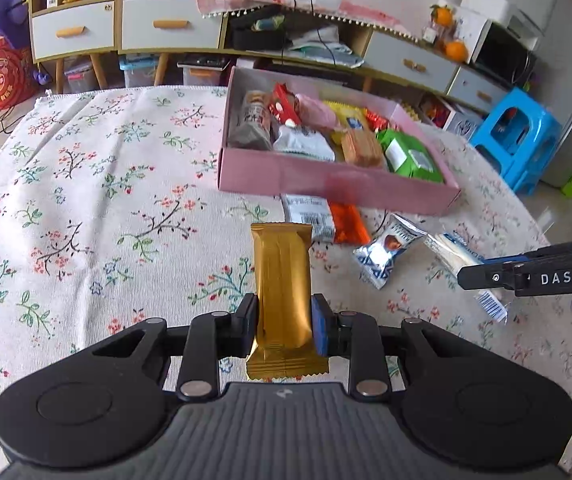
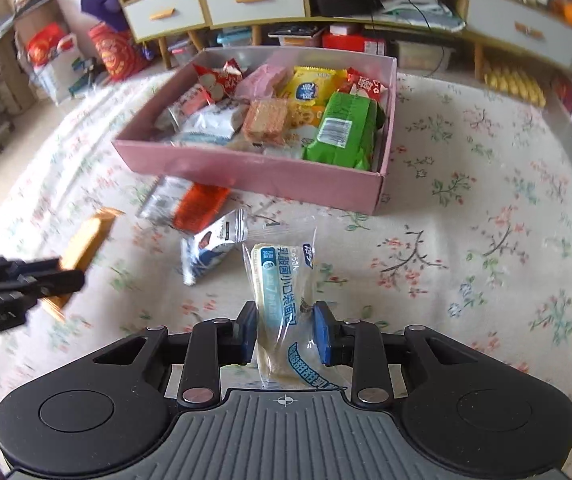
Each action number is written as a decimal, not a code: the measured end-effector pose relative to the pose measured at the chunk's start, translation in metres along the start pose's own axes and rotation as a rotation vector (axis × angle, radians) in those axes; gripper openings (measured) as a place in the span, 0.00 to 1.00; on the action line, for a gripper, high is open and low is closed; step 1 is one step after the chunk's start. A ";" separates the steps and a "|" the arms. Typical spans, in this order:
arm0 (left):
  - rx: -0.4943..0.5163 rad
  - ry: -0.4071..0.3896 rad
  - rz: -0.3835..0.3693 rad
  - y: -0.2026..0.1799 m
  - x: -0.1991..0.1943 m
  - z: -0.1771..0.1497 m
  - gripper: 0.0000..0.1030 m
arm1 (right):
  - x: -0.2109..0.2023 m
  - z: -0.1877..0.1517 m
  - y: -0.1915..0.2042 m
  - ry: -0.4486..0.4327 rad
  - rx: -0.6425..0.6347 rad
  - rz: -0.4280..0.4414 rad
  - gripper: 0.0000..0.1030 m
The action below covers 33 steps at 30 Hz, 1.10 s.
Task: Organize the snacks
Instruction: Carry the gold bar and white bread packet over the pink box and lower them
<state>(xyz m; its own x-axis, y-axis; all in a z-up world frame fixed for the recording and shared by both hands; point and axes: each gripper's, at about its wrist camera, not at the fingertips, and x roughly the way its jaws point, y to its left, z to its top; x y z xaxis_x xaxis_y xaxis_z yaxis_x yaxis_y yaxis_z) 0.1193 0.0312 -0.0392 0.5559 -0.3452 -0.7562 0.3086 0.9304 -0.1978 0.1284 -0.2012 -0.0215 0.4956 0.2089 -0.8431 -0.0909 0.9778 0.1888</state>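
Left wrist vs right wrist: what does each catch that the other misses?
Only the left wrist view: the blue stool beside the table, and the left gripper shut squarely on the gold bar.

Only the right wrist view: the printed face of the clear bread packet held in the right gripper, and the green packet's barcode.

Both: the pink box full of snacks, the orange packet and blue-white packet loose on the floral cloth.

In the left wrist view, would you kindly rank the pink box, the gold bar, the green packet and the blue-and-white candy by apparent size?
1. Pink box.
2. Gold bar, though it looks bigger for being nearest, clamped in the left hand-held gripper.
3. Green packet.
4. Blue-and-white candy; close to the packet, so unsure.
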 end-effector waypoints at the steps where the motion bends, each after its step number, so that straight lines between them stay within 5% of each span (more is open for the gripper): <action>1: -0.006 -0.005 -0.005 0.000 -0.001 0.001 0.25 | -0.002 0.001 0.000 -0.003 0.017 0.012 0.27; 18: -0.038 -0.051 -0.023 -0.002 0.003 0.030 0.25 | -0.024 0.029 -0.025 -0.047 0.212 0.025 0.27; 33: 0.080 -0.086 0.069 0.002 0.071 0.102 0.25 | 0.021 0.104 -0.035 -0.159 0.259 0.057 0.27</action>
<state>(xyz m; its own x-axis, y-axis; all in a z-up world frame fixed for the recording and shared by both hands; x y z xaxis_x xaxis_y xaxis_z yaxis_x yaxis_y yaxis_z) 0.2385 -0.0045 -0.0295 0.6407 -0.2932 -0.7096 0.3263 0.9406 -0.0941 0.2313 -0.2328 0.0066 0.6267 0.2379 -0.7421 0.0908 0.9235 0.3727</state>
